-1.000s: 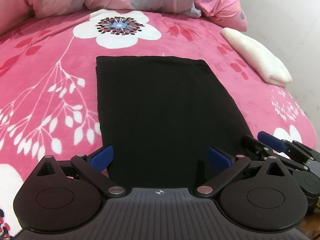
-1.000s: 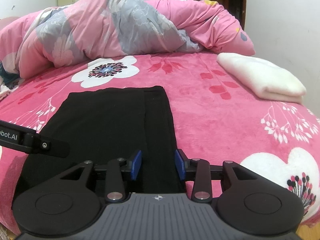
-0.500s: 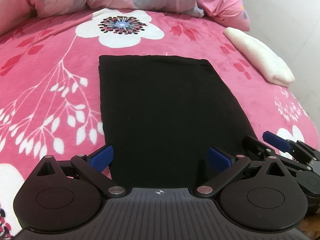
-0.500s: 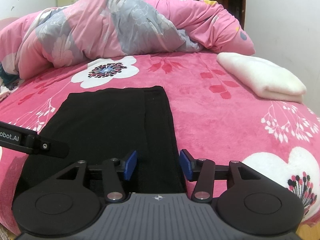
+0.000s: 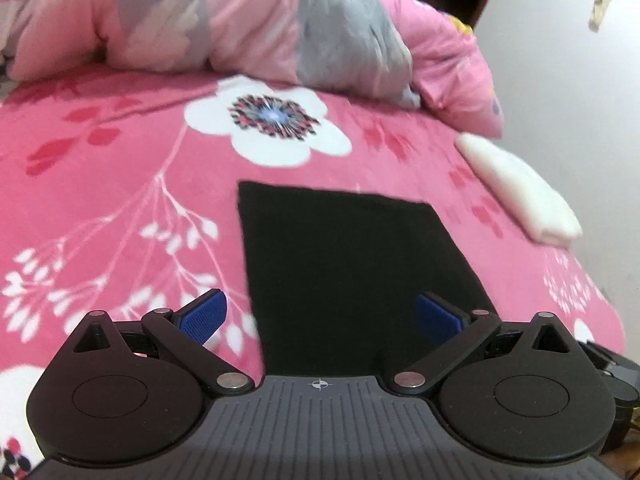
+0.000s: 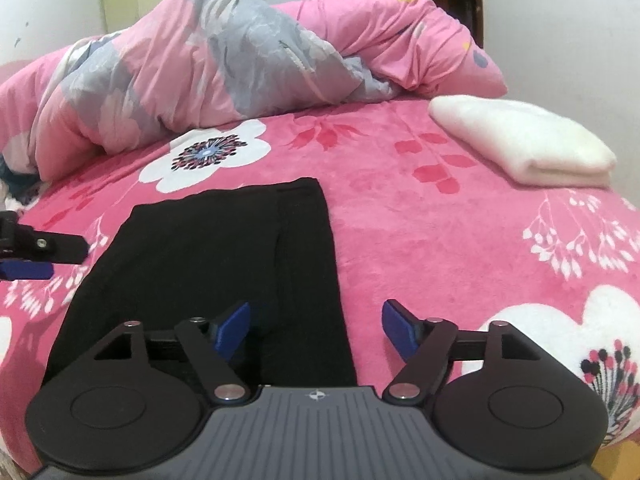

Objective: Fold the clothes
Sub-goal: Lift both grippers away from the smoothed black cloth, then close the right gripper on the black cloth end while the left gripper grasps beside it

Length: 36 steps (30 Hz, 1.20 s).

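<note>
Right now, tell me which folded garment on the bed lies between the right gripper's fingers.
The flat black folded garment; the white folded one lies far off by the wall.

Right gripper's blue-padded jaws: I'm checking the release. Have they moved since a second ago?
Yes. The right gripper has just been opening; its right pad now stands past the flat black folded garment's right edge, gripping nothing.

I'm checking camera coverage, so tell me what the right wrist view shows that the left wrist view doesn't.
Only the right wrist view shows the left gripper's fingers from the side at its left edge, the lengthwise fold line down the black garment, and the right gripper, whose jaws have just been opening, wide apart over the garment's right edge with nothing pinched.

Only the left wrist view shows the left gripper head-on, open, jaws either side of the garment's near end.

Both show the black garment, the white folded cloth, the crumpled pink quilt and the flowered pink bedspread.
</note>
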Available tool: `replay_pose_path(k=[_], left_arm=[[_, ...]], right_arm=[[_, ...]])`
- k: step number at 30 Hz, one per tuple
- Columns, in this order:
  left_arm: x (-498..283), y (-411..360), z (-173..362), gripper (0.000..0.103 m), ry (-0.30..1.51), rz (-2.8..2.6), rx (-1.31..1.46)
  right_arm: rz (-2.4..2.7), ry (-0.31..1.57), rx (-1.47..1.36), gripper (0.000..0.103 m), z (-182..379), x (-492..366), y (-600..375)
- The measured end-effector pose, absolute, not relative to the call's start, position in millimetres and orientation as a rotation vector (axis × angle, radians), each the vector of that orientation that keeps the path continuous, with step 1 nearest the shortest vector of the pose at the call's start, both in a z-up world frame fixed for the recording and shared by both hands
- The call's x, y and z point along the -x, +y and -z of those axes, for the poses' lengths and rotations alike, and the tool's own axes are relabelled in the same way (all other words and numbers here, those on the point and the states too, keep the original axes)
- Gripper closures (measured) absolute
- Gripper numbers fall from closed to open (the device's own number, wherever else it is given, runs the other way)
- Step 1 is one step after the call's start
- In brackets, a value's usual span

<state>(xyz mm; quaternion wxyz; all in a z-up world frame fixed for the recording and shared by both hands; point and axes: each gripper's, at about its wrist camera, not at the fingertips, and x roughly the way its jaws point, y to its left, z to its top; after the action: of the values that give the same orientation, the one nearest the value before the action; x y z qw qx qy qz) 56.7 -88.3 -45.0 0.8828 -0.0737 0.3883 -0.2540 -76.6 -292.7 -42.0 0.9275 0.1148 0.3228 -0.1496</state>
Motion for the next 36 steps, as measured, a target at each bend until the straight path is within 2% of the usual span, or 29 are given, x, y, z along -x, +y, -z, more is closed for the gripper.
replay_pose_path(k=[6, 7, 8, 11, 13, 17, 31, 35, 36], left_arm=[[-69.5, -73.9, 52.1, 0.008, 0.815, 0.538, 0.202], [-71.5, -70.8, 54.6, 0.013, 0.823, 0.546, 0.214], [-74.0, -68.4, 56.8, 0.023, 0.835, 0.554, 0.227], [-81.8, -62.1, 63.9, 0.038, 0.874, 0.589, 0.265], [-86.9, -58.7, 69.1, 0.042, 0.888, 0.607, 0.284], [-101.7, -54.8, 82.1, 0.049, 0.918, 0.609, 0.304], [-181.8, -73.6, 103.6, 0.051, 0.953, 0.726, 0.435], [-187.0, -78.8, 102.3, 0.051, 0.956, 0.758, 0.408], [-186.5, -77.7, 102.3, 0.052, 0.961, 0.772, 0.396]], right_arm=[[0.22, 0.64, -0.345, 0.02, 40.6, 70.8, -318.4], [0.196, 0.635, -0.367, 0.02, 39.8, 69.8, -323.0], [0.168, 0.636, -0.394, 0.02, 39.7, 68.6, -328.4], [0.071, 0.655, -0.485, 0.021, 42.8, 62.0, -346.9], [0.006, 0.678, -0.552, 0.022, 47.3, 56.1, -360.7], [-0.067, 0.772, -0.665, 0.032, 65.1, 34.6, -388.1], [-0.26, 0.808, -0.804, 0.035, 90.6, -77.5, -424.1], [-0.293, 0.83, -0.784, 0.049, 90.5, -69.0, -427.9], [-0.304, 0.837, -0.777, 0.05, 90.1, -67.9, -428.9]])
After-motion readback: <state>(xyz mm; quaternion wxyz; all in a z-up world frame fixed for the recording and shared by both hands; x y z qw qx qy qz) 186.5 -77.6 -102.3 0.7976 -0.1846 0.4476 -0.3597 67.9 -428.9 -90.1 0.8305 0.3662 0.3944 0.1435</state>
